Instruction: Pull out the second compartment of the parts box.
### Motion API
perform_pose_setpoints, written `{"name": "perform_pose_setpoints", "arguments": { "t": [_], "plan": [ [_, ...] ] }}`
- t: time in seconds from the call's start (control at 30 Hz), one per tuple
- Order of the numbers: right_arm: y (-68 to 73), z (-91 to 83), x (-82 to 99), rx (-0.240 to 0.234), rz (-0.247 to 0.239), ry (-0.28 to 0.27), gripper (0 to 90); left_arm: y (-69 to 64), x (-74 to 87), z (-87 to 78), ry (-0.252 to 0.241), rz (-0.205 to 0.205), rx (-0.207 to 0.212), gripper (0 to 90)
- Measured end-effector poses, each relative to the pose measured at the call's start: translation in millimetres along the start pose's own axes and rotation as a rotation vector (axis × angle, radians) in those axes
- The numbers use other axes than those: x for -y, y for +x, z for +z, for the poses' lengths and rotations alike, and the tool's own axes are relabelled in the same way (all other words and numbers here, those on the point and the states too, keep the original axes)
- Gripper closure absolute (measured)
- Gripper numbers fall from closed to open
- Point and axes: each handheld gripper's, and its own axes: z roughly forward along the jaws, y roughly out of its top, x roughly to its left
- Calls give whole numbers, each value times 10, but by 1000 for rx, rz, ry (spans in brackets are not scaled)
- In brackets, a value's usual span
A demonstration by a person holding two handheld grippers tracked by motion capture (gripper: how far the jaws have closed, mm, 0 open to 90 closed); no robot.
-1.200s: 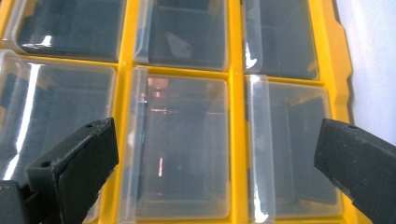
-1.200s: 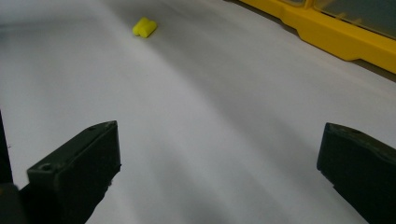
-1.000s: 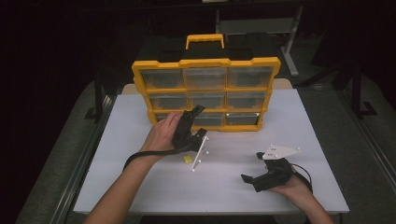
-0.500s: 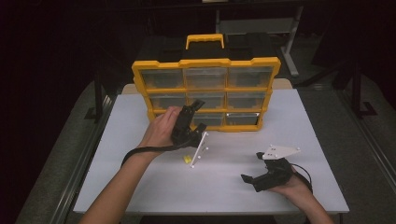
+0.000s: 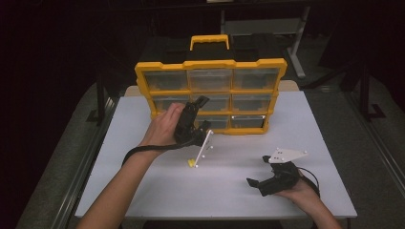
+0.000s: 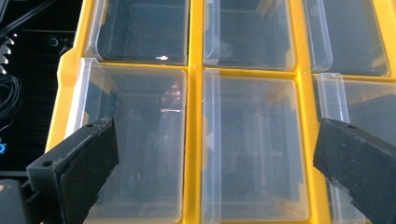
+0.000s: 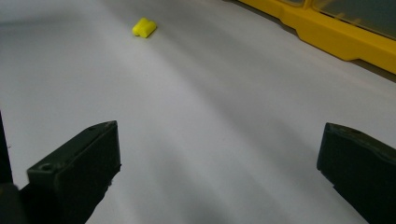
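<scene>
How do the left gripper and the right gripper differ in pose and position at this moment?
The left gripper is raised against the yellow drawer organizer; the right gripper rests low on the white table. The left faces clear drawers; the right faces a small yellow piece. Both are open and hold nothing.

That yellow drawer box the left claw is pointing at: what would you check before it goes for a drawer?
1. Left claw open: ok, jaws stand wide apart.
2. Left claw holding nothing: ok.
3. Aimed at a drawer: ok, the clear drawers of the yellow organizer lie straight ahead.
4. Which drawer is meant: cannot tell, two sit between the jaws.
5. Small yellow piece out of the way: ok, it lies on the white table, apart from both claws.
6. Right claw clear: ok, open, resting low near the table's front right.
</scene>
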Motion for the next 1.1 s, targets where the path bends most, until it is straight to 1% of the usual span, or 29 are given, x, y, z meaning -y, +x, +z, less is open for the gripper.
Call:
{"name": "perform_pose_setpoints", "arguments": {
  "t": [0.17, 0.27, 0.47, 0.57, 0.63, 0.87, 1.1],
  "plan": [
    [-3, -3, 0, 1, 2, -1, 0, 61, 7, 3, 0, 11, -10, 2],
    [-1, -3, 1, 1, 0, -1, 0, 96, 12, 6, -1, 7, -16, 2],
    [0, -5, 0, 1, 0, -2, 0, 184, 11, 11, -4, 19, -27, 2],
    [-1, -5, 0, 2, -1, -1, 0, 224, 13, 13, -4, 15, -30, 2],
    [-1, -6, 0, 2, 0, -2, 0, 248, 13, 15, -2, 19, -31, 2],
    [-3, -7, 1, 1, -2, -4, 0, 326, 12, 28, -15, 12, -41, 2],
    [-1, -9, 1, 2, -1, -3, 0, 425, 21, 37, -10, 18, -53, 3]
  ]
}}
